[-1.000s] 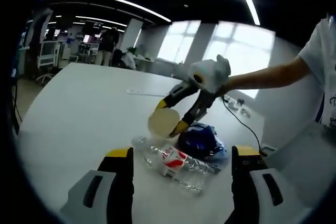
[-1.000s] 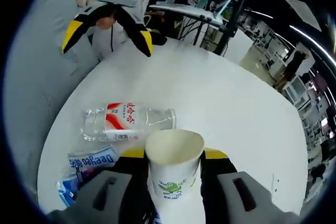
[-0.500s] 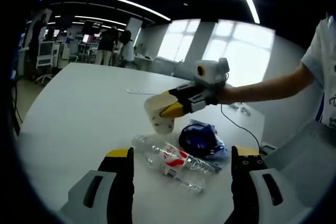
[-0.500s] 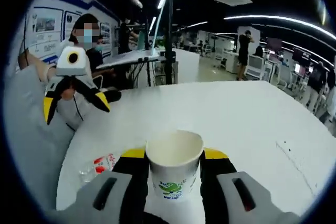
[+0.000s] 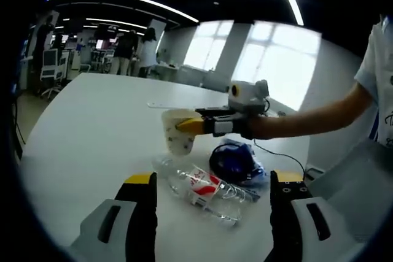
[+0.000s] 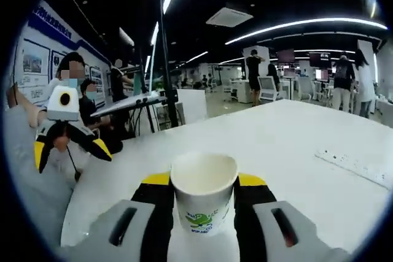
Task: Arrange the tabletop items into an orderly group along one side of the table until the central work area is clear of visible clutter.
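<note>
Two grippers are at work here. The right gripper has its yellow-tipped jaws pinching a white paper cup with a green logo, and it holds the cup upright, mouth up. In the left gripper view that cup sits in the middle of the frame, above the white round counter. I think it is lifted so it can be carried to one side, next to the other things.

The left gripper has its jaws spread wide with nothing between them. It points at a clear plastic bottle with a red and white label, lying on its side just ahead. My guess is that the bottle is its next thing to pick up. A crumpled blue bag lies just beside the bottle, at the counter's edge.

The counter looks smooth and bare farther out, apart from a thin flat strip at the right of the right gripper view. The room is a big office with long ceiling lights, bright windows, desks and people standing far off.
</note>
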